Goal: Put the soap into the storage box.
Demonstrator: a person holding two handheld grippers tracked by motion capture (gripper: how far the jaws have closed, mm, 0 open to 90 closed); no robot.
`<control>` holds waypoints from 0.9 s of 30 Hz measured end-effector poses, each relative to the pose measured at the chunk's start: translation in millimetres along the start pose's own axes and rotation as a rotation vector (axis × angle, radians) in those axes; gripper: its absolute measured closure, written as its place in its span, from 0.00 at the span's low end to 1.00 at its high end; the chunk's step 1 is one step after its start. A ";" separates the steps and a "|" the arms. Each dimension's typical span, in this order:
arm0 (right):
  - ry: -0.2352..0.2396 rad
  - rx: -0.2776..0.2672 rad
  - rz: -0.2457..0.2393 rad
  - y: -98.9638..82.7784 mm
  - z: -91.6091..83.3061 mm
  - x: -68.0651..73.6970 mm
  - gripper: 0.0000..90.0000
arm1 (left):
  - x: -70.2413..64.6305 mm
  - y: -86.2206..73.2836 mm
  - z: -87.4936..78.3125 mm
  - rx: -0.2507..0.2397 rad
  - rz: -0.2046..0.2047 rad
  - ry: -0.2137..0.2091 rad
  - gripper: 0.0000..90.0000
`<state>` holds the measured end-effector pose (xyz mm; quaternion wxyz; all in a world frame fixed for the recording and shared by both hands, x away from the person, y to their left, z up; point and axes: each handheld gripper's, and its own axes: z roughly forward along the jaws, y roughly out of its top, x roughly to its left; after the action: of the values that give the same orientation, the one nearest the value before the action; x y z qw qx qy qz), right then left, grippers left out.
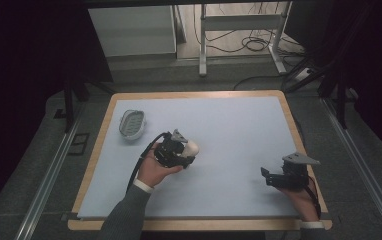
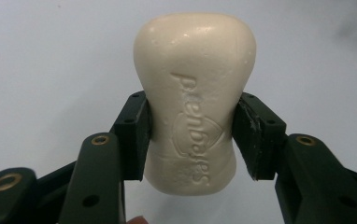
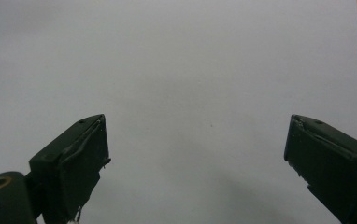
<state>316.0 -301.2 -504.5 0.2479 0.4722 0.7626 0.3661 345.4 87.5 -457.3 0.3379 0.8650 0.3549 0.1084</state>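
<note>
Both tongs mid-mat (image 1: 239, 120), well off edges.

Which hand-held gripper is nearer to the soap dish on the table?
Left. The left hand-held gripper, holding the soap bar, is just right of the soap dish. The right hand-held gripper is far off, near the table's right edge.

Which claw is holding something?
The left claw: its jaws pinch a cream soap bar at the waist. The right claw is open over bare mat.
</note>
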 end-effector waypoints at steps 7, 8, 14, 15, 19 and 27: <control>0.000 0.000 0.005 -0.4 0.0 -0.8 0.07 | 9.8 0.7 -10.8 -0.021 -0.014 0.014 0.55; 0.000 0.000 0.007 -0.5 0.2 -0.9 0.07 | 11.6 0.3 -12.3 -0.025 -0.021 0.020 0.56; -0.002 0.001 0.006 -0.9 0.3 -2.1 0.07 | 22.1 -0.4 -22.7 -0.038 -0.036 0.041 0.56; -0.002 0.001 0.006 -0.9 0.2 -2.2 0.07 | 23.7 -0.7 -24.6 -0.044 -0.042 0.047 0.56; 0.000 0.003 0.006 -0.8 0.1 -1.6 0.07 | 30.9 -2.1 -31.1 -0.049 -0.060 0.066 0.55; -0.001 0.004 0.010 -1.2 0.6 -2.2 0.07 | 44.7 -4.6 -38.2 -0.048 -0.086 0.092 0.56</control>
<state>316.7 -303.3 -505.8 0.2455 0.4767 0.7609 0.3653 359.0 140.0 -434.1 0.3463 0.8347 0.4040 0.1418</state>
